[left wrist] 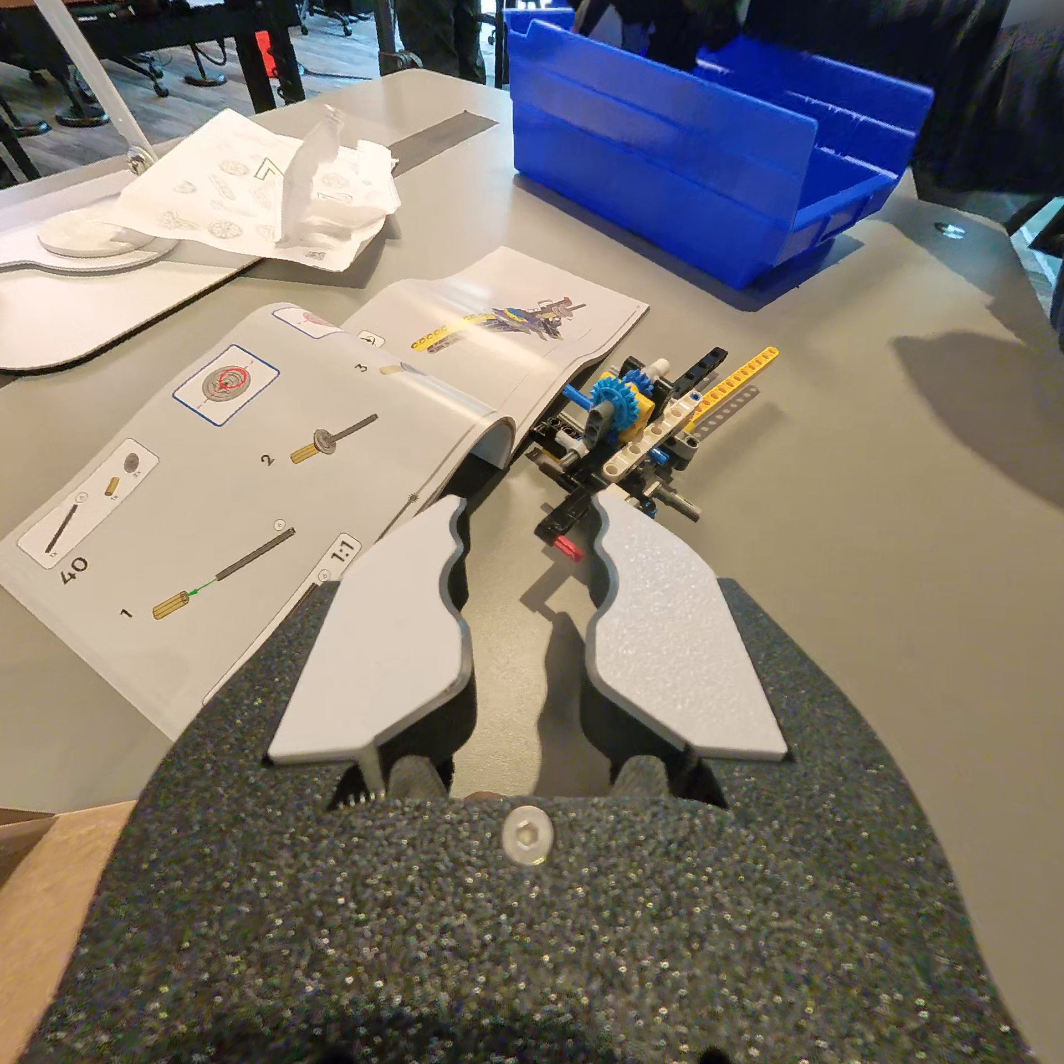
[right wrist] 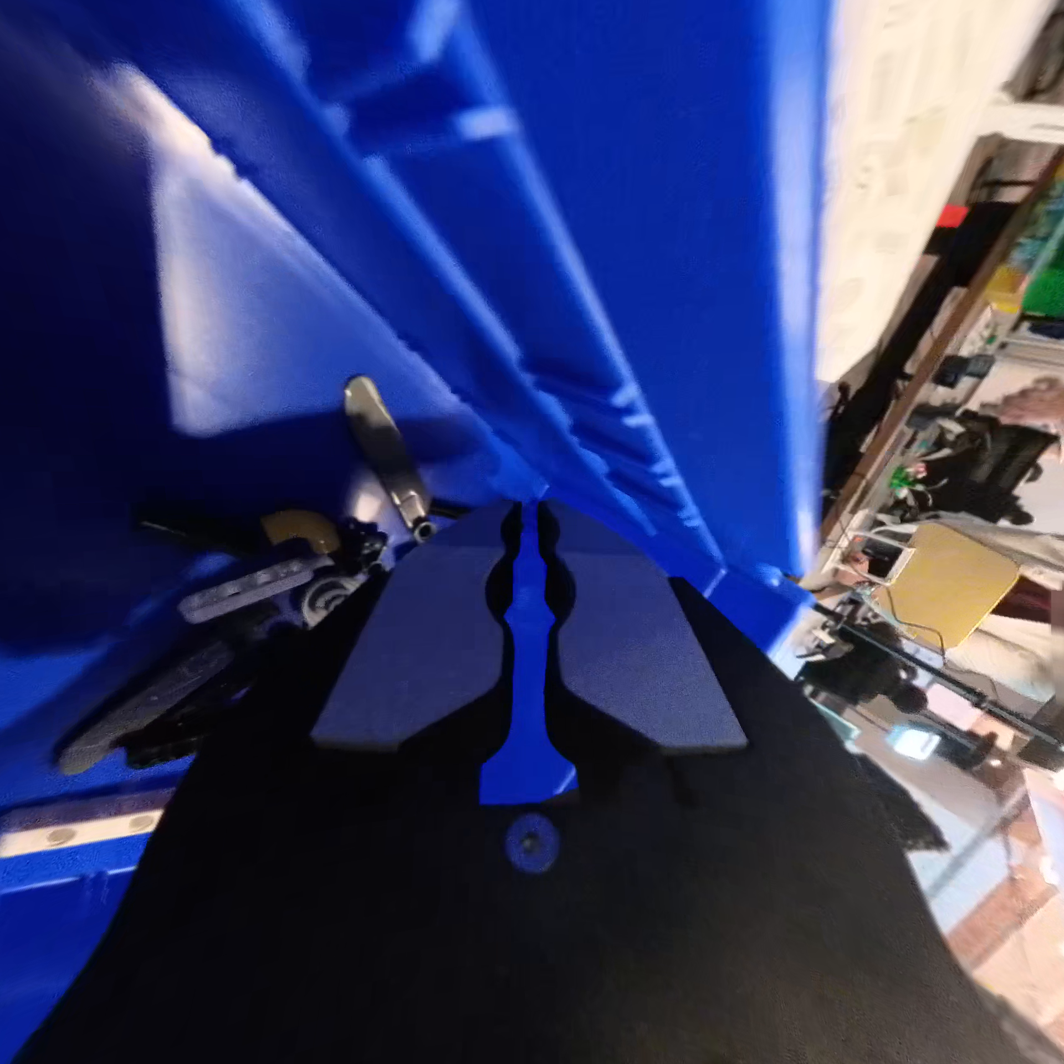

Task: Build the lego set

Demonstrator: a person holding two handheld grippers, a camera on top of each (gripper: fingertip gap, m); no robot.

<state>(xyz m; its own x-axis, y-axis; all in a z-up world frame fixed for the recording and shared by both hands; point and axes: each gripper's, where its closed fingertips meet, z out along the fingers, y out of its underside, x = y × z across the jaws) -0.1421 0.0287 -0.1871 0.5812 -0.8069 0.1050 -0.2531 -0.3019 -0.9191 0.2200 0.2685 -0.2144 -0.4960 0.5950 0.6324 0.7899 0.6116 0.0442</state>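
1. We judge the build partway: a partly built model sits on the tabletop beside the open instruction booklet, with steps remaining.
2. Our left gripper hangs spread and empty just before it.
3. Only the right view shows the blue bin holding loose parts; our right gripper is nearly together, apparently empty.

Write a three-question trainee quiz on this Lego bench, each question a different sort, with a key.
1. True or false: the left hand-held gripper is shut on the partly built model.
2. Multiple choice: the right hand-held gripper is inside A) the blue bin, B) a cardboard box, C) a drawer.
3. Fill in: the open instruction booklet lies to the ____ of the model in the left wrist view.

Key: 1 false, it is open with nothing between its fingers; 2 A; 3 left.
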